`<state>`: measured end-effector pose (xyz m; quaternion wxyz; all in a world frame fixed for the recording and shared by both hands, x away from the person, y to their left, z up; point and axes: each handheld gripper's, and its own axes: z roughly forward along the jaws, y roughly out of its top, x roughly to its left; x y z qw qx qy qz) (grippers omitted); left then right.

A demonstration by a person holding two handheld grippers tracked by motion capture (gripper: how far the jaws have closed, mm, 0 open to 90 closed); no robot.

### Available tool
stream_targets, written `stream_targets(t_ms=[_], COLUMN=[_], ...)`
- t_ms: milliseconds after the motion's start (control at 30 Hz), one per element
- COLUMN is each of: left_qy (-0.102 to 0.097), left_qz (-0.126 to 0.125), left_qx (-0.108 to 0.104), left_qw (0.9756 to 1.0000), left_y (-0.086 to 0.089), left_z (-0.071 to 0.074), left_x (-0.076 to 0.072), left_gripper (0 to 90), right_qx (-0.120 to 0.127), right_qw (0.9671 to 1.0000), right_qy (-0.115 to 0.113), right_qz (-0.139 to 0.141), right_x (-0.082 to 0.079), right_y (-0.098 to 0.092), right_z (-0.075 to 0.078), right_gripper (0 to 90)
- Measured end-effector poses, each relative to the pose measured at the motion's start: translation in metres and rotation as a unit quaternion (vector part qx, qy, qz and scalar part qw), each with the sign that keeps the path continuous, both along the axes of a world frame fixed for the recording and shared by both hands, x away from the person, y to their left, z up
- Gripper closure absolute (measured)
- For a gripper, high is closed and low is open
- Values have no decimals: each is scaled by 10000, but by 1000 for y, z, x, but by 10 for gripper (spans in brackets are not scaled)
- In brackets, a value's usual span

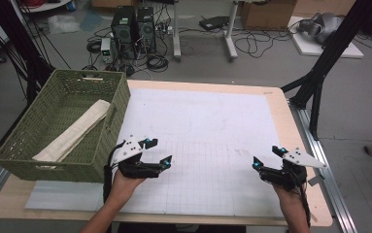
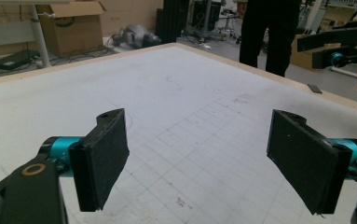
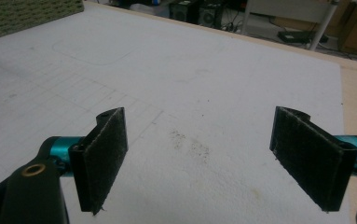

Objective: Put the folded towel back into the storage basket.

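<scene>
Green woven basket at the table's left edge, a cream folded cloth lying inside.

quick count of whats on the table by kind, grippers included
hand-held gripper: 2, the left and the right, both with jaws open over the white mat
green woven basket: 1, at the table's left edge
folded cream cloth: 1, lying inside the basket
white mat: 1
total: 5
</scene>
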<state>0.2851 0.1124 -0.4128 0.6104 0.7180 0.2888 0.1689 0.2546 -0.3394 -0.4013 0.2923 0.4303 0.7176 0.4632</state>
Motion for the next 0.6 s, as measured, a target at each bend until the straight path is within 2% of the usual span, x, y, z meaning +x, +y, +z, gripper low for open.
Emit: stream_targets(t_ms=[133, 600], left_qy=[6, -17], left_qz=[84, 47], left_qx=[-66, -31], left_qw=[9999, 10000], left_y=[4, 2], left_z=[0, 0], left_x=[0, 0], left_gripper=[208, 214], right_qx=[3, -34], right_qw=[10000, 10000], right_qy=[14, -48], right_qz=[13, 42], right_x=[-1, 2], right_y=[2, 3], right_z=[0, 1], right_gripper=[178, 178])
